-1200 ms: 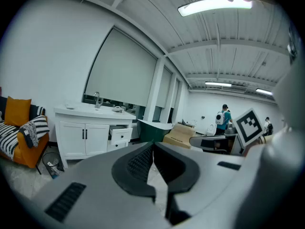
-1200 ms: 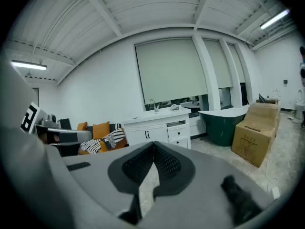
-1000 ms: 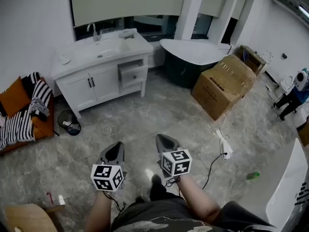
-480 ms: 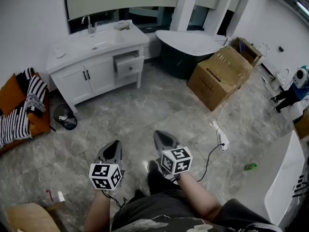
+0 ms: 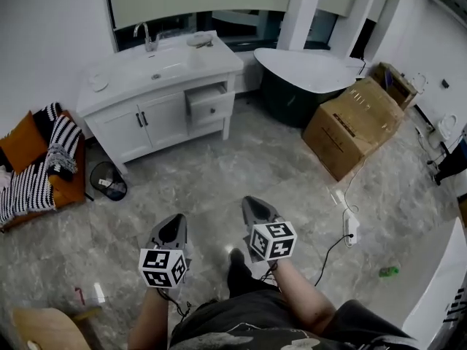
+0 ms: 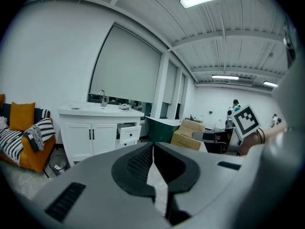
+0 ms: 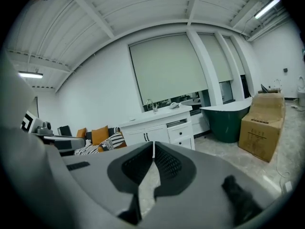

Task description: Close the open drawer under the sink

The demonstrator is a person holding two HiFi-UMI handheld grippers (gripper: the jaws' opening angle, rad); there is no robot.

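With the left claw (image 5: 174, 220) and right claw (image 5: 252, 202) both pinched together on nothing, the open drawer (image 5: 211, 102) sits well across the floor (image 5: 241, 170) in the white vanity (image 5: 120, 133), so I'd approach and push its front squarely.

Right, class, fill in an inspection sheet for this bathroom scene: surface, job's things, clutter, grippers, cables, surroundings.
Surface: grey marbled floor.
Job's things: white vanity; its upper drawer stands part open.
Clutter: cardboard box, bin, small green thing on the floor.
Grippers: left hand-held gripper and right hand-held gripper both shut, empty, well short of the drawer.
Cables: white power strip with its cable on the floor.
Surroundings: dark bathtub, sofa with cushions.
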